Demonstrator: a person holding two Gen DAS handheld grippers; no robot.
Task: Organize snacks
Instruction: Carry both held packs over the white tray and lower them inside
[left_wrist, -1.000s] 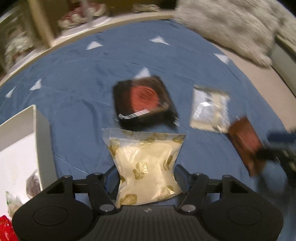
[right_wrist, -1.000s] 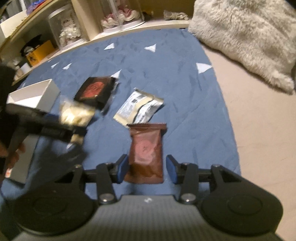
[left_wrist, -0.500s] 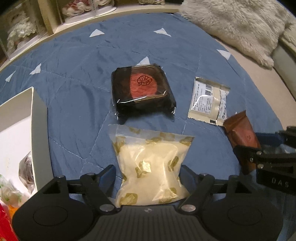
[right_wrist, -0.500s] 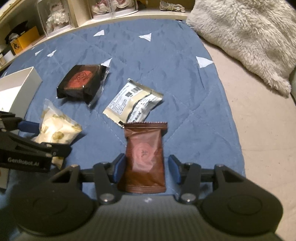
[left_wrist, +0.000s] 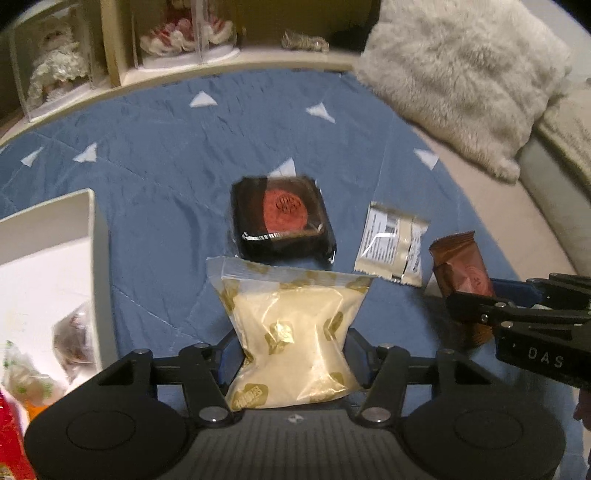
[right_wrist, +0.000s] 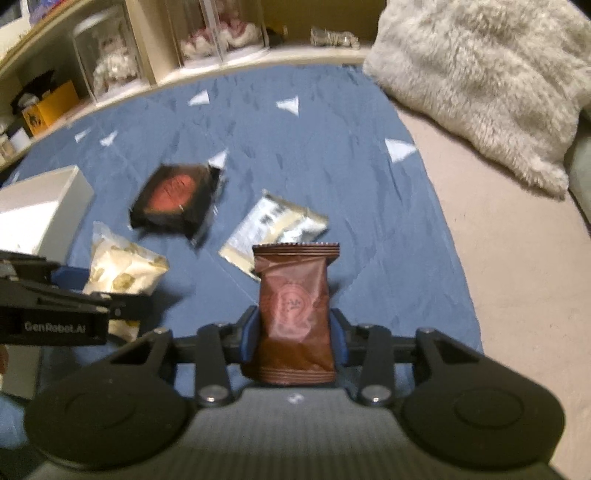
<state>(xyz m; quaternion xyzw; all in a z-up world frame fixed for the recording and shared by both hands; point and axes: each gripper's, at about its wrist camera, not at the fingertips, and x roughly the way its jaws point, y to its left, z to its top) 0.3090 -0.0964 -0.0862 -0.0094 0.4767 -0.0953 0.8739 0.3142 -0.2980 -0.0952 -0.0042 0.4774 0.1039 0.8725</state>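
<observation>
The left gripper (left_wrist: 293, 360) squeezes a yellow bag (left_wrist: 291, 332) just above the blue cloth (left_wrist: 166, 206). The right gripper (right_wrist: 293, 338) squeezes a brown pack (right_wrist: 293, 310). A black pack (left_wrist: 282, 218) and silver pack (left_wrist: 391, 243) lie near the white box (left_wrist: 98, 258).

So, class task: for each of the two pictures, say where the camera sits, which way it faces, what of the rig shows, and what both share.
Left wrist: sits on the left claw, facing forward over the blue quilted cloth; its fingers pinch a cream gold-printed pouch.
Right wrist: sits on the right claw, facing likewise; it grips a brown foil sachet.
Shared: the black square packet with a red disc, the silver flat wrapper, the white box.
</observation>
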